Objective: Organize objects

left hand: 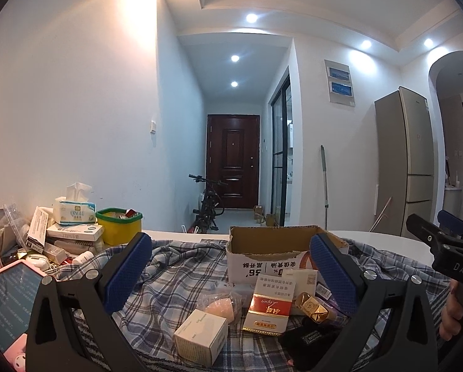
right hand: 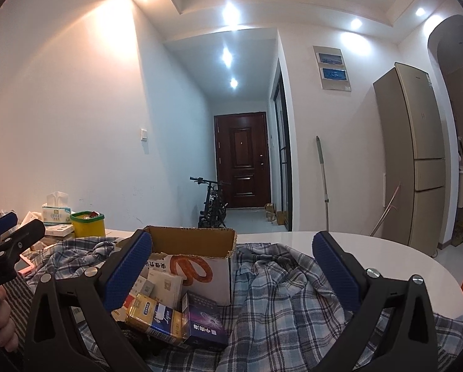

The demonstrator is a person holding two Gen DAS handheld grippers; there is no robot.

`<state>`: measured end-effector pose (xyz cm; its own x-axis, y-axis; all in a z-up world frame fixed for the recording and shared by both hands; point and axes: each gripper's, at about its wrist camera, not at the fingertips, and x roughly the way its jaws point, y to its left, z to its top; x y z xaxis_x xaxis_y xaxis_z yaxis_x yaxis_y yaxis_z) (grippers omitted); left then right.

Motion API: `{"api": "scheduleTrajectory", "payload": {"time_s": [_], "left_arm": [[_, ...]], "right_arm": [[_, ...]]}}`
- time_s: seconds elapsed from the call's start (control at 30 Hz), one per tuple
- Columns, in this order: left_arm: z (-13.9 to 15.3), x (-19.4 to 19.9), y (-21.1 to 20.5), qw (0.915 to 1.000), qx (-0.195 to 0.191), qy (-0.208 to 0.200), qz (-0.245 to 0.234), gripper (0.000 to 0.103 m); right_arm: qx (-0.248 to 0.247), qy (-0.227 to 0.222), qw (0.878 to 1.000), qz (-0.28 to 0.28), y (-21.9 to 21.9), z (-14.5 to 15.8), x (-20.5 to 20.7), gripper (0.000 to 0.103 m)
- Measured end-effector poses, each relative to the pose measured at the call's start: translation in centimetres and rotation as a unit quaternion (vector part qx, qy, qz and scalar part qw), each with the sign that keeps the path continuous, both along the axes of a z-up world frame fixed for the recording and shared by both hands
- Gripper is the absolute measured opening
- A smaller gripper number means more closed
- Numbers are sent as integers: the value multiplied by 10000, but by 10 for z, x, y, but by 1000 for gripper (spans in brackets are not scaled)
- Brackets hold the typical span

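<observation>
Although the job is to organise objects, almost nothing looks sorted yet. Nearest the left gripper (left hand: pixel 230 274), loose items lie scattered on a rumpled plaid cloth (left hand: pixel 175 282): a small white box (left hand: pixel 200 336), a peach-coloured item in clear wrap (left hand: pixel 220 308), a red-and-white pack (left hand: pixel 267 308), a gold-wrapped sweet (left hand: pixel 312 307) and a dark pouch (left hand: pixel 312 338). From the right gripper (right hand: pixel 231 274), a gold-and-blue pack (right hand: pixel 154 321) and a purple pack (right hand: pixel 203 324) lie close by too.

Both grippers point level with jaws spread fully wide. Neither holds or touches anything; the items sit low between the fingers, unpinched.

Just behind the items stands an open cardboard box (left hand: pixel 262 254), the likely destination; its inside cannot be seen. Farther left, a yellow tub (left hand: pixel 119 224), a tissue box (left hand: pixel 74 214) and stacked cartons crowd the white table (right hand: pixel 371 248).

So, in my judgement, the sorting has barely begun.
</observation>
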<state>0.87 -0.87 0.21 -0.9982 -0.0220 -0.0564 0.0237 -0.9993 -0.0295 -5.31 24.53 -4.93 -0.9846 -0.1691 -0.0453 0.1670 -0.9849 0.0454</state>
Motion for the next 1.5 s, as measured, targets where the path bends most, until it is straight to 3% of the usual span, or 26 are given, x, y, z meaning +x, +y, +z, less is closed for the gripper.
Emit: {"api": "scheduleTrajectory", "payload": {"time_s": [0.23, 0.47, 0.77, 1.5], "left_arm": [[-1, -7, -2, 9999, 32, -164, 20, 103], [-3, -11, -2, 9997, 9, -239, 38, 103], [-6, -19, -1, 9991, -2, -425, 65, 103], [-5, -17, 2, 9992, -40, -396, 65, 103]], "right_arm": [[-236, -102, 9995, -182, 10, -2, -2, 103], [-467, 70, 9987, -178, 19, -2, 6, 103], [-362, 158, 9991, -158, 13, 0, 9, 103], [-374, 151, 9990, -169, 15, 1, 12, 103]]}}
